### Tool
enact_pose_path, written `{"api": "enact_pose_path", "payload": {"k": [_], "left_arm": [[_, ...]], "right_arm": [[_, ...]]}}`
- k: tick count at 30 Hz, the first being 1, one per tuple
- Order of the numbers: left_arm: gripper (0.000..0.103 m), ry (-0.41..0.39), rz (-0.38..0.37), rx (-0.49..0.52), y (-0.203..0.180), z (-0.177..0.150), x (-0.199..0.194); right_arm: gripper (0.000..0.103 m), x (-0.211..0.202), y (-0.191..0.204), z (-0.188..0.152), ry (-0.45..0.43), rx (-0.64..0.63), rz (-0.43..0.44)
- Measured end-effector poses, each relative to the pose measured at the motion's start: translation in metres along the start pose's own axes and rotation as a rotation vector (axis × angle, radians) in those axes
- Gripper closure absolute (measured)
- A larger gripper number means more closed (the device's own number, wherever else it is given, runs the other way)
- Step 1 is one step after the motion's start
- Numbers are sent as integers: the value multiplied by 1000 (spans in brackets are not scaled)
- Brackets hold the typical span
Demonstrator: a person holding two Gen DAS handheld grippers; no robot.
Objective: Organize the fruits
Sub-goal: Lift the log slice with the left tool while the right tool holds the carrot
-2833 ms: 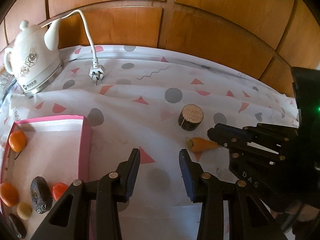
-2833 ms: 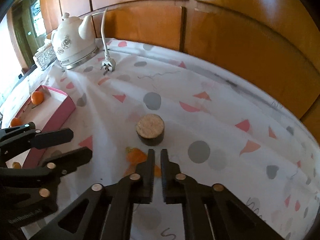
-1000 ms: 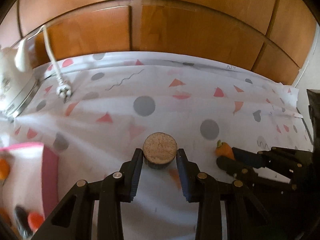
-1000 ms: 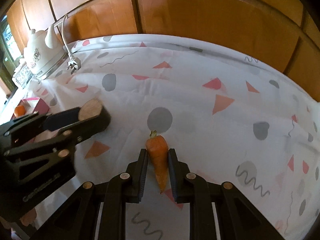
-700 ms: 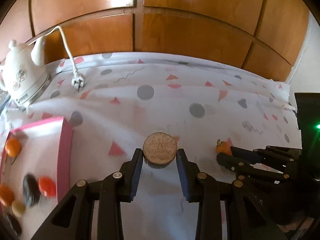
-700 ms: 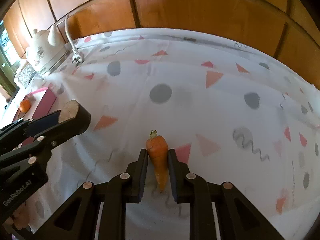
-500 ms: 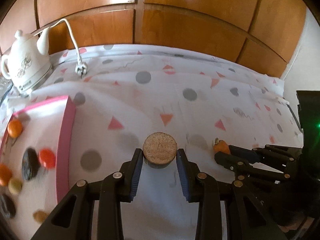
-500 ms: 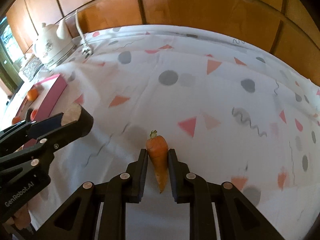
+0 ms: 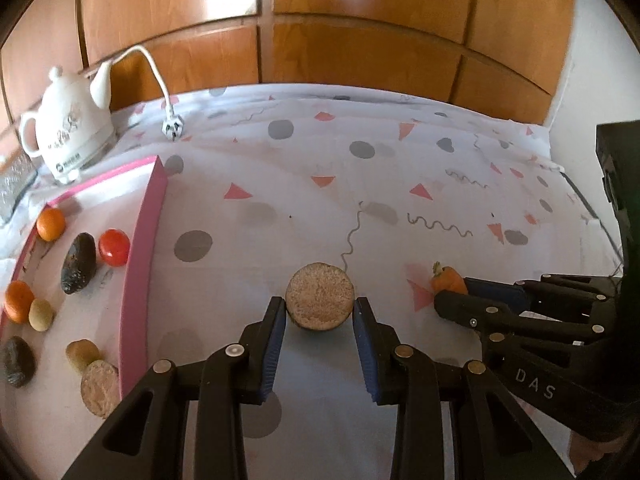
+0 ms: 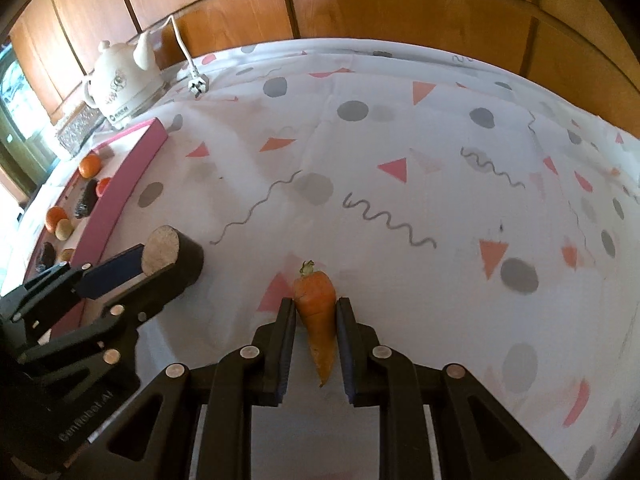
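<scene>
Gripping tapered carrot, rough cylindrical log

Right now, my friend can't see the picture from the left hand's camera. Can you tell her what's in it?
The left gripper holds a round brown chunk above a spotted tablecloth. On the right, the right gripper holds a small carrot. At left, a pink tray holds oranges, a tomato and dark fruits, with a white kettle behind.

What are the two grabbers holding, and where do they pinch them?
The left gripper pinches the brown round piece by its curved sides. The right gripper pinches the carrot across its thick upper part, leafy end pointing forward.
</scene>
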State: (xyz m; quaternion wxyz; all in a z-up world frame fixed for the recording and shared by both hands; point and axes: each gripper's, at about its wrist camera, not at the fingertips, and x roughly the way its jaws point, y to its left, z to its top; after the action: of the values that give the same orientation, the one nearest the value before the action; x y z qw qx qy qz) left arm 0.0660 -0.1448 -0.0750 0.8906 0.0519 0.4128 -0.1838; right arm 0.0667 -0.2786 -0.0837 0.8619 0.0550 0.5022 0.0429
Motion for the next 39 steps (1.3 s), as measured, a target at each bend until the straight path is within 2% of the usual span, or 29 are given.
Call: {"api": "enact_pose_path", "payload": {"k": [9,17,20,25,28,35,39], "left_arm": [[68,-57,-7,3,2,-9,-2],[69,-69,-12,14,2,-10,0],[78,-30,-5,5,5,-15,9],[94,-46,-10,10,6,-16,1],[94,-79,-21,3,8,-13,-10],[100,-132,-109,-54,17,-3,-38],[100,-129,-133,-96,28,-2,-46]], "right_arm": [[83,-1,1,-16,-114,84,-11],[82,0,4,-20,-144,66,-40],[82,0,6,-23,-163,64,-49],[82,0,7,-26,-177,63,-63],[82,0,9,-25,-173,56,-78],[83,1,13,-24,-165,51,-100],[83,1,12,-24,-168,55,-98]]}}
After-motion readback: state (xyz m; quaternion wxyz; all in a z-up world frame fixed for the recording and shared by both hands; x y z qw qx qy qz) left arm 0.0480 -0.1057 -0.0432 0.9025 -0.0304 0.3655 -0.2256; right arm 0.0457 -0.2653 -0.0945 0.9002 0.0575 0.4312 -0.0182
